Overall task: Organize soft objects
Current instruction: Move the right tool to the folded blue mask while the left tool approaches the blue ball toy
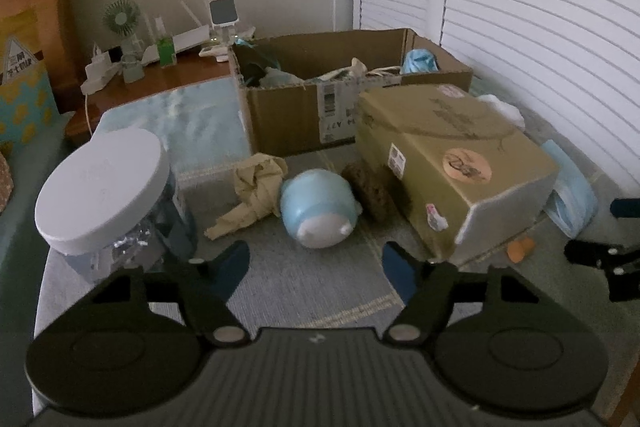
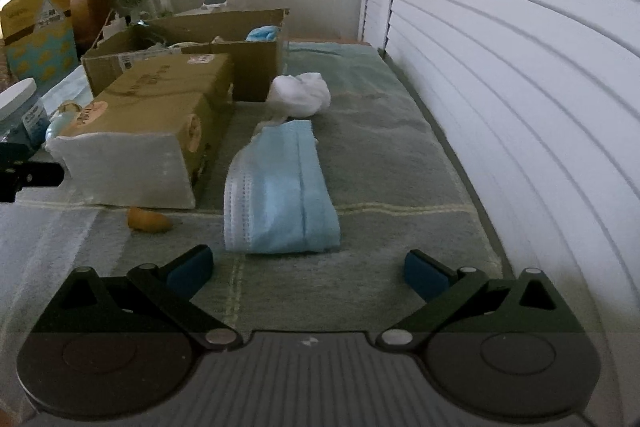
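My left gripper (image 1: 314, 267) is open and empty, just short of a light blue plush toy (image 1: 316, 211) lying on the green blanket. A crumpled tan cloth (image 1: 256, 193) lies left of the toy and a brown fuzzy object (image 1: 370, 193) right of it. My right gripper (image 2: 310, 271) is open and empty, just short of a stack of blue face masks (image 2: 280, 191). A white crumpled cloth (image 2: 300, 95) lies beyond the masks. An open cardboard box (image 1: 296, 107) at the back holds several soft items; it also shows in the right wrist view (image 2: 256, 67).
A closed tan box (image 1: 448, 163) lies right of the toy, also in the right wrist view (image 2: 152, 123). A white-lidded jar (image 1: 104, 191) stands at left. A small orange object (image 2: 146, 219) lies by the tan box. Louvered doors (image 2: 520, 87) line the right side. A wooden shelf (image 1: 160, 75) holds small items.
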The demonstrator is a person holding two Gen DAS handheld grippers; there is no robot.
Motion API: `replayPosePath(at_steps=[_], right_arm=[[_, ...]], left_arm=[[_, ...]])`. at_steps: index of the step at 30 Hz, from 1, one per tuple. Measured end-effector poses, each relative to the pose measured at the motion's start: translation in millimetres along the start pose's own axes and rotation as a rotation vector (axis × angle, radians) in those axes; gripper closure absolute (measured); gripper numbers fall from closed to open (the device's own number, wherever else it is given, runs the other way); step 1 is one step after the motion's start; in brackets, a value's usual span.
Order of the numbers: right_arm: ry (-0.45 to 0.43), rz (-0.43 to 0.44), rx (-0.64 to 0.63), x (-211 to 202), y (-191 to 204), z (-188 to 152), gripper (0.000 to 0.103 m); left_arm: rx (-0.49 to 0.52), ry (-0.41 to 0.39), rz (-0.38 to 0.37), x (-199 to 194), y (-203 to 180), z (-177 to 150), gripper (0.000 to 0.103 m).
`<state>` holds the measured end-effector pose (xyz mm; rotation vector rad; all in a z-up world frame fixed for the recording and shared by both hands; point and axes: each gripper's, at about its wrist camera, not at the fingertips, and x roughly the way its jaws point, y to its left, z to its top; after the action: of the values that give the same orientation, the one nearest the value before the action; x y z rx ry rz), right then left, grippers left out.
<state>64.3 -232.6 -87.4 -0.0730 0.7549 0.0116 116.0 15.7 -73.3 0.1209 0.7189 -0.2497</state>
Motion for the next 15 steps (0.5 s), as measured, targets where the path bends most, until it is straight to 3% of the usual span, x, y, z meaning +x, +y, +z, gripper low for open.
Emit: replayPosePath(at_steps=[11, 15], right_arm=[[-0.006, 0.032, -0.054, 1.0, 6.5, 3.5, 0.0], [-0.006, 0.038, -0.078, 3.3, 12.3, 6.9, 0.0]], left_arm=[[0.015, -0.038, 0.0, 9.4, 1.2, 14.0, 0.039], [0.006, -0.033, -0.024, 14.8, 3.5, 15.8, 0.052]])
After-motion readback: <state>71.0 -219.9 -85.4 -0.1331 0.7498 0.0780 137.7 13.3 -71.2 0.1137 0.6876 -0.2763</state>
